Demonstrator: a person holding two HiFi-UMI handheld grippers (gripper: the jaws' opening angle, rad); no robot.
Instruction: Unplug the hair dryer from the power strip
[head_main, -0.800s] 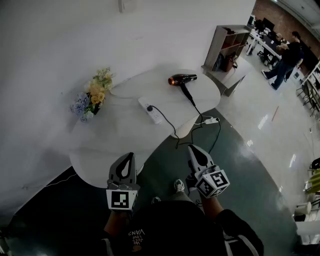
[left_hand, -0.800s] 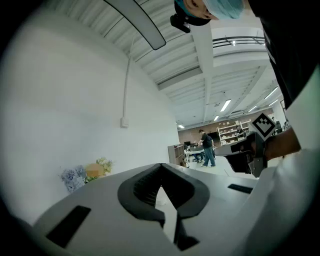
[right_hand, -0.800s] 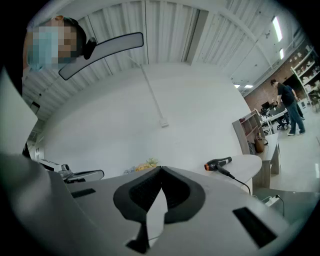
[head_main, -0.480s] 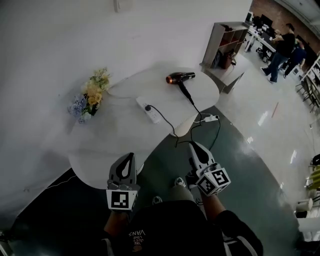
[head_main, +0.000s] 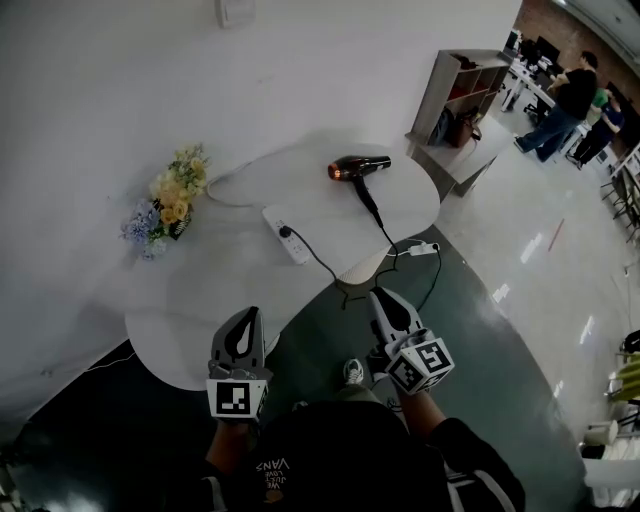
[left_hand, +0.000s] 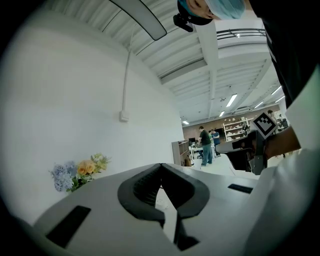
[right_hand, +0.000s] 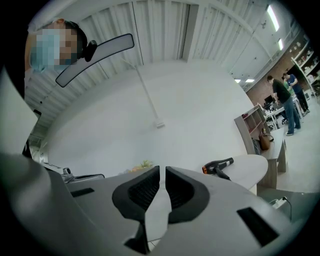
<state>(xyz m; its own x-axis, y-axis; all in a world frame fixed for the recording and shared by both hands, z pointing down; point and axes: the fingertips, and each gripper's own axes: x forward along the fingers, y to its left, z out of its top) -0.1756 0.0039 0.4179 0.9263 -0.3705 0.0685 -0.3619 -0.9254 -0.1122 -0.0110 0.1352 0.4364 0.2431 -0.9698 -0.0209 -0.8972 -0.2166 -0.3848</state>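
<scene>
A black hair dryer (head_main: 360, 166) with an orange nozzle lies at the far side of the white table (head_main: 210, 300). Its black cord runs off the table edge. A white power strip (head_main: 285, 235) lies mid-table with a black plug in it, from which a black cord curls to the near edge. Both grippers hang short of the table, level. My left gripper (head_main: 243, 333) is shut and empty, its tips touching (left_hand: 161, 165). My right gripper (head_main: 385, 305) is shut too, with only a thin slit between the pads (right_hand: 162, 169). The dryer (right_hand: 218, 166) shows past it to the right.
A bunch of yellow and blue flowers (head_main: 165, 200) stands at the table's left by the wall. A white adapter (head_main: 424, 247) lies on the green floor beyond the table. A shelf unit (head_main: 455, 95) stands back right, with people (head_main: 570, 100) further off.
In the head view the table, flowers and strip have slid slightly left and down. Both grippers sit a little lower in the picture and stay shut. The people at the back have shifted.
</scene>
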